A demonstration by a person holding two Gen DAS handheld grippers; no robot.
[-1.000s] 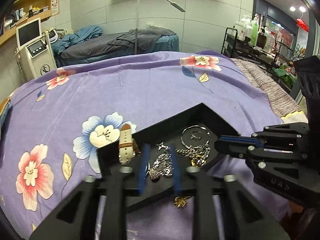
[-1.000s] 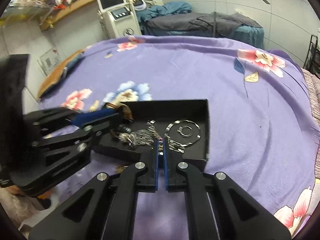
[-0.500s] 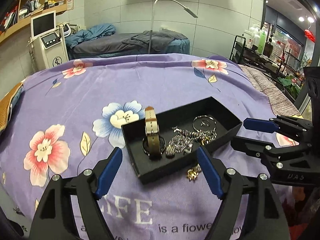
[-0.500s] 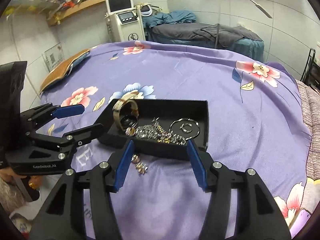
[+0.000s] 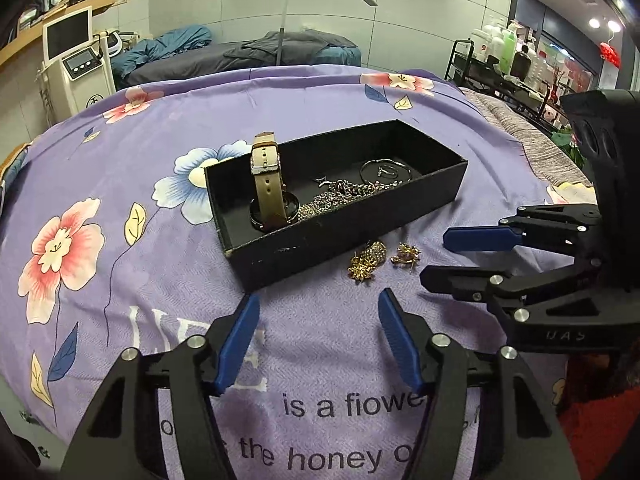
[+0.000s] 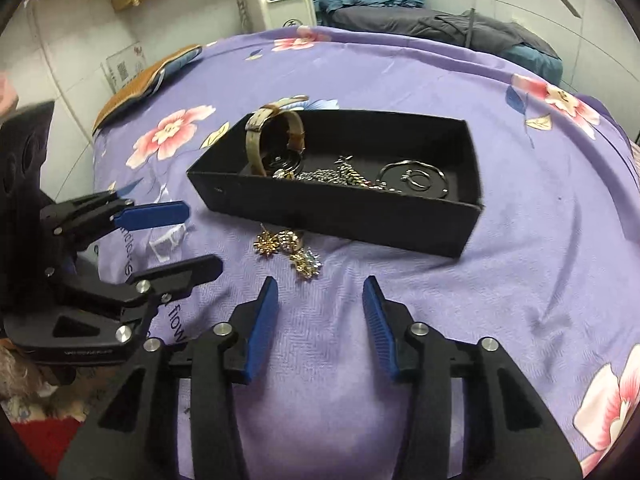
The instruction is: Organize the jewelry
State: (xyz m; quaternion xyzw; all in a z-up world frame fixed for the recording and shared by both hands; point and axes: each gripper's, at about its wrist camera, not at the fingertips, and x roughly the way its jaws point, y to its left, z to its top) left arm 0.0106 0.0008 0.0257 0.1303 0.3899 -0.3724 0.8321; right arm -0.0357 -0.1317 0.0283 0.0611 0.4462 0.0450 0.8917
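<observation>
Box on the bedspread, loose pieces in front of it

You have the box point(image 5: 360, 216) lying on the bedspread point(image 5: 152, 280); inside it, the watch point(image 5: 267, 184) stands at the left end, the chains point(image 5: 340, 196) lie in the middle and the ring bangle point(image 5: 386, 170) at the right. The earrings point(image 5: 370, 258) lie outside, just before the box's near wall, between it and your two grippers.

Both wrist cams near, low, facing shared black tray point(image 5: 344, 224) point(image 6: 340, 210)
</observation>
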